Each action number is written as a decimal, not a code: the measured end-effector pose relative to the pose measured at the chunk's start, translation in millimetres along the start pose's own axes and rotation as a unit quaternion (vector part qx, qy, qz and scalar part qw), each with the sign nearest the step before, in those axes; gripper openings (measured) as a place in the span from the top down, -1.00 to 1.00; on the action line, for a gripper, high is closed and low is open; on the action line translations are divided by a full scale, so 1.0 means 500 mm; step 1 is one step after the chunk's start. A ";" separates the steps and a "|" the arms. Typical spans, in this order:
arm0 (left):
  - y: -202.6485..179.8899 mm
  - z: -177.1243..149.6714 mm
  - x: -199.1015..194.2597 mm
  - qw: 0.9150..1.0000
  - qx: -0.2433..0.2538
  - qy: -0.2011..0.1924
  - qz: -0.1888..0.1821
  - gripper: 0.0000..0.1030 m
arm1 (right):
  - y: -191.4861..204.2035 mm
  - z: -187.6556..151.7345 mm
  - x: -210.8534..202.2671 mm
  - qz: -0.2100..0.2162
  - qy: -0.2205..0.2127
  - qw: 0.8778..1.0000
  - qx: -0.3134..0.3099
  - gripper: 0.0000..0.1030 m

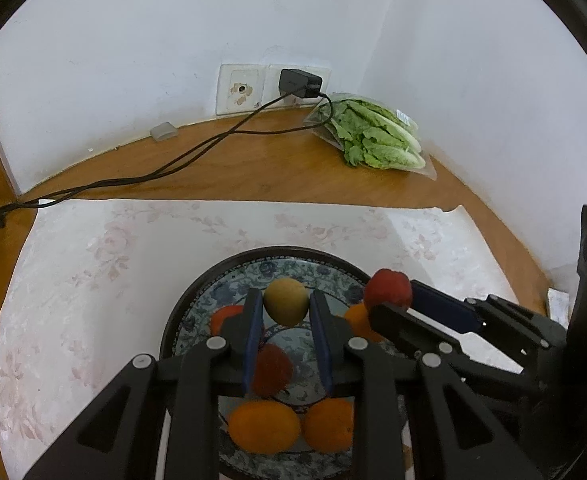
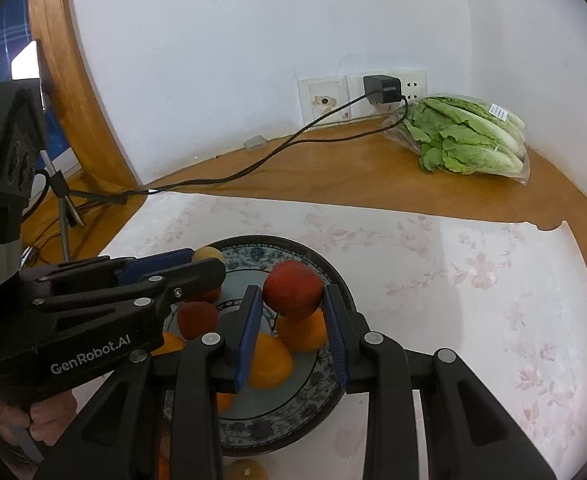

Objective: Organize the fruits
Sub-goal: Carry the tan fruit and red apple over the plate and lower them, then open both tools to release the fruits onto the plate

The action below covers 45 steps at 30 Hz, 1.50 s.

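Both grippers hang over the patterned plate (image 1: 197, 312) that sits on the floral cloth (image 1: 73, 272) near the front edge of the wooden table (image 1: 253, 160), and each carries a fruit. The left gripper (image 1: 286, 300) is pinched narrow on a yellow-green fruit (image 1: 286, 300), its blue pads pressed to either side; the right gripper (image 2: 291, 294) is clamped likewise on a red apple (image 2: 291, 294). Already lying in the plate are two oranges (image 1: 263, 426) near its front rim and a dark red fruit (image 1: 271, 368) near the middle, with another orange and a red fruit further back. I'd judge this the placing step: both fruits are being brought over the plate to join the rest. The next move calls for lowering each into a free spot, probably the back half of the plate, then easing the jaws apart gently so nothing rolls. A bagged lettuce (image 1: 373, 136) rests in the far corner, well apart.
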State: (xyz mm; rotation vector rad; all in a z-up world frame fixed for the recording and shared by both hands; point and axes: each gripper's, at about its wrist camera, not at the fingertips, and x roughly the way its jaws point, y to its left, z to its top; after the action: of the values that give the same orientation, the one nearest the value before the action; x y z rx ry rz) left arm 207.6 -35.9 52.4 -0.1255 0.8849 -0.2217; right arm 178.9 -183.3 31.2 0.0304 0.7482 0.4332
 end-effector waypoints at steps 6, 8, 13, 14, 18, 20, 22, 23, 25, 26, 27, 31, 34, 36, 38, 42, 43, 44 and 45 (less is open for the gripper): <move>-0.001 -0.007 0.013 1.000 0.007 -0.002 0.008 0.52 | -0.001 -0.002 0.007 -0.002 -0.003 1.000 -0.004 0.37; 0.000 -0.009 0.013 1.000 0.008 -0.004 0.008 0.52 | -0.001 -0.001 0.007 -0.001 -0.004 1.000 -0.003 0.37; 0.000 -0.013 0.012 1.000 0.011 -0.011 0.005 0.52 | -0.004 0.000 0.014 0.000 -0.004 1.000 -0.006 0.37; 0.001 -0.013 0.011 1.000 0.012 -0.011 0.004 0.52 | -0.004 0.000 0.015 0.001 -0.004 1.000 -0.005 0.37; 0.004 -0.011 0.012 1.000 0.009 -0.015 0.001 0.52 | -0.007 0.005 0.021 -0.001 -0.005 1.000 -0.002 0.37; 0.005 -0.010 0.012 1.000 0.009 -0.017 -0.001 0.52 | -0.009 0.008 0.026 -0.001 -0.004 1.000 0.000 0.37; 0.005 -0.010 0.012 1.000 0.009 -0.019 -0.001 0.52 | -0.011 0.011 0.032 -0.002 -0.001 1.000 -0.001 0.37; 0.005 -0.011 0.011 1.000 0.009 -0.020 -0.001 0.52 | -0.012 0.012 0.035 -0.002 0.000 1.000 -0.002 0.37; 0.006 -0.011 0.010 1.000 0.003 -0.019 -0.006 0.52 | -0.013 0.014 0.044 -0.001 0.005 1.000 -0.005 0.37; 0.007 -0.011 0.010 1.000 0.001 -0.020 -0.006 0.52 | -0.013 0.015 0.049 0.000 0.008 1.000 -0.007 0.37; 0.007 -0.011 0.010 1.000 0.002 -0.021 -0.006 0.52 | -0.012 0.015 0.055 -0.001 0.011 1.000 -0.012 0.37; 0.002 -0.009 0.012 1.000 0.010 -0.025 -0.001 0.53 | -0.013 0.013 0.069 -0.002 0.019 1.000 -0.015 0.37; 0.001 -0.010 0.013 1.000 0.013 -0.026 0.000 0.53 | -0.017 0.010 0.069 0.001 0.022 1.000 -0.013 0.37; 0.001 -0.010 0.014 1.000 0.012 -0.026 -0.002 0.53 | -0.017 0.010 0.067 -0.001 0.020 1.000 -0.014 0.37; 0.001 -0.010 0.013 1.000 0.012 -0.025 -0.003 0.52 | -0.016 0.009 0.063 -0.003 0.020 1.000 -0.014 0.37; 0.004 -0.010 0.010 1.000 0.009 -0.025 -0.005 0.38 | -0.018 0.005 0.048 -0.003 0.017 1.000 -0.008 0.37; 0.004 -0.010 0.009 1.000 0.009 -0.026 -0.004 0.34 | -0.018 0.004 0.044 -0.004 0.015 1.000 -0.007 0.37; 0.004 -0.011 0.007 1.000 0.008 -0.026 -0.004 0.28 | -0.019 0.003 0.039 -0.004 0.014 1.000 -0.007 0.37; 0.004 -0.011 0.004 1.000 0.008 -0.026 -0.003 0.22 | -0.019 0.001 0.034 -0.003 0.014 1.000 -0.005 0.36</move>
State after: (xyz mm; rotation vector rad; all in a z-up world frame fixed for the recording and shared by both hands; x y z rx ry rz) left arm 204.9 -34.6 46.9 -0.1179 0.8308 -0.2296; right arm 193.9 -185.4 18.7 0.0126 0.7727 0.4315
